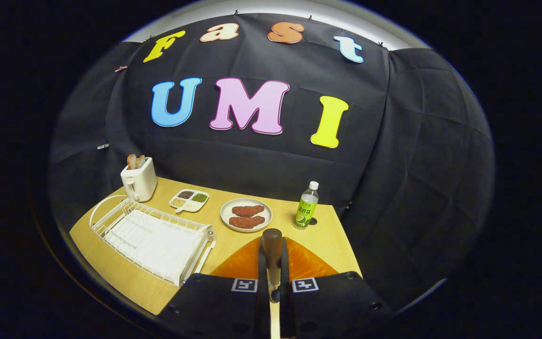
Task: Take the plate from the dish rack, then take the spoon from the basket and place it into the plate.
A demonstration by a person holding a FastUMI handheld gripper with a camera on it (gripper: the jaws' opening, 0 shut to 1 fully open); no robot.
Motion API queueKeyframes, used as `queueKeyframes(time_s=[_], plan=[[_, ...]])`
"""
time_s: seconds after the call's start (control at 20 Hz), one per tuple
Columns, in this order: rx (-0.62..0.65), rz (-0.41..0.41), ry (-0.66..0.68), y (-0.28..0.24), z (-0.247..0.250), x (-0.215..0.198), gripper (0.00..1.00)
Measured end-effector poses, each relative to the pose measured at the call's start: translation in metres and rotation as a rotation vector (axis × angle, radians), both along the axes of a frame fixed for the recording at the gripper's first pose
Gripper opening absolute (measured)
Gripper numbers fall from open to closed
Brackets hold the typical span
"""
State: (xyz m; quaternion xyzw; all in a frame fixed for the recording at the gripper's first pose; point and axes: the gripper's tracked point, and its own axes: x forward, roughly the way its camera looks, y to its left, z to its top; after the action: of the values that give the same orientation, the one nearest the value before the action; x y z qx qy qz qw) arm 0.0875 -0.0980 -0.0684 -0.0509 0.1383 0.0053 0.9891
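Our gripper (273,282) is clenched on the spoon (272,252), both fingers pressed against its handle, whose dark rounded end stands up between and just past the fingertips. We hold it above the wooden table (111,263), the largest thing we see under us. Next in size comes the white wire dish rack (153,240), lying to the left of the fingers. Right behind the spoon and the fingers sits the orange plate (306,263), mostly covered by them, so the spoon hangs over it. Beyond that we see a pale round dish (246,215) carrying two brown patties, then a white toaster (138,183) with bread slices poking out behind the rack, a green-labelled bottle (306,206) to the right, and a small divided tray (189,200) of grains.
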Motion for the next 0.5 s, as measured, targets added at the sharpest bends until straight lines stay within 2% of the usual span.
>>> queueKeyframes(time_s=[0.25, 0.5], plan=[[0.078, 0.057, 0.031, 0.053, -0.047, -0.033, 0.12], [-0.061, 0.04, 0.098, 0.063, -0.116, -0.05, 0.12]])
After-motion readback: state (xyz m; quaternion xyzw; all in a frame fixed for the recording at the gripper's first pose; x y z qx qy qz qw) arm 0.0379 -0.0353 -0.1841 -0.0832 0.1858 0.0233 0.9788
